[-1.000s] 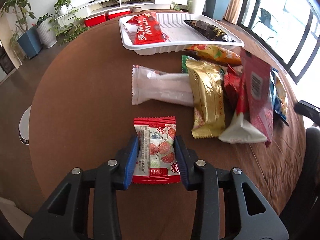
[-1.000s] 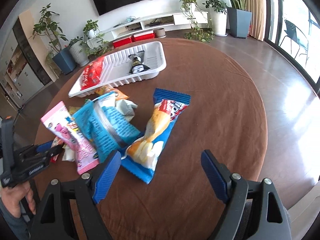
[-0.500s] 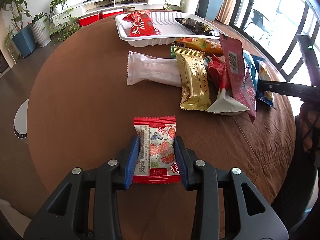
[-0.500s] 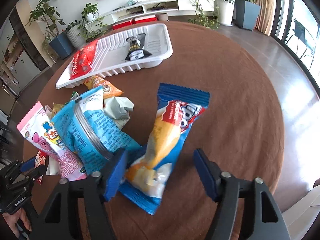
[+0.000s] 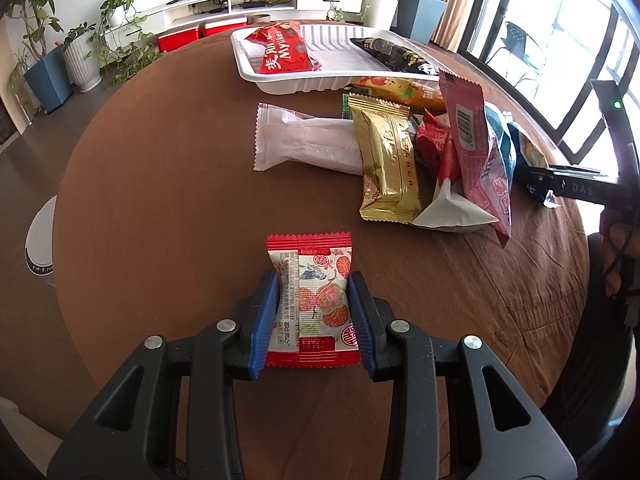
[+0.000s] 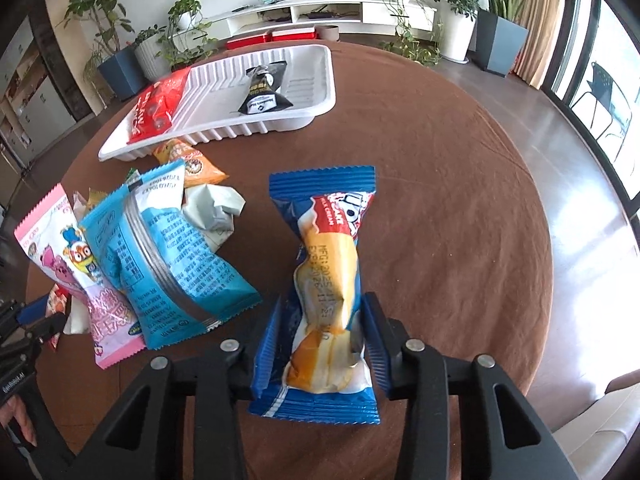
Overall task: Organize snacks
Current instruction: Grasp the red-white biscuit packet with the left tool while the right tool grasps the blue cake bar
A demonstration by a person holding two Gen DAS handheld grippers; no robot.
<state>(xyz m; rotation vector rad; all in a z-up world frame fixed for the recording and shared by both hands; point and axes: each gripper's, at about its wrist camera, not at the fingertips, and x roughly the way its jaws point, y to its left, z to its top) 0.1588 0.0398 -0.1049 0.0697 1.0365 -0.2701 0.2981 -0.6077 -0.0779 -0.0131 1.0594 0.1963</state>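
My left gripper [image 5: 312, 320] is shut on a small red-and-white strawberry snack packet [image 5: 312, 300], held above the brown round table [image 5: 160, 184]. My right gripper [image 6: 322, 334] is shut on a blue cake packet [image 6: 324, 280] that points away from me. A white tray [image 5: 332, 76] at the table's far side holds a red packet [image 5: 282, 52] and a black packet [image 5: 396, 54]; the tray also shows in the right wrist view [image 6: 280, 120].
A pile of loose snacks lies before the tray: a clear white packet [image 5: 304, 144], a gold one [image 5: 388, 160], a pink one [image 5: 476, 152], a light blue one [image 6: 168, 252]. Potted plants and a low shelf stand beyond the table.
My right gripper moved forward around the blue cake packet and closed on it. My left gripper kept hold of the strawberry packet and shifted slightly.
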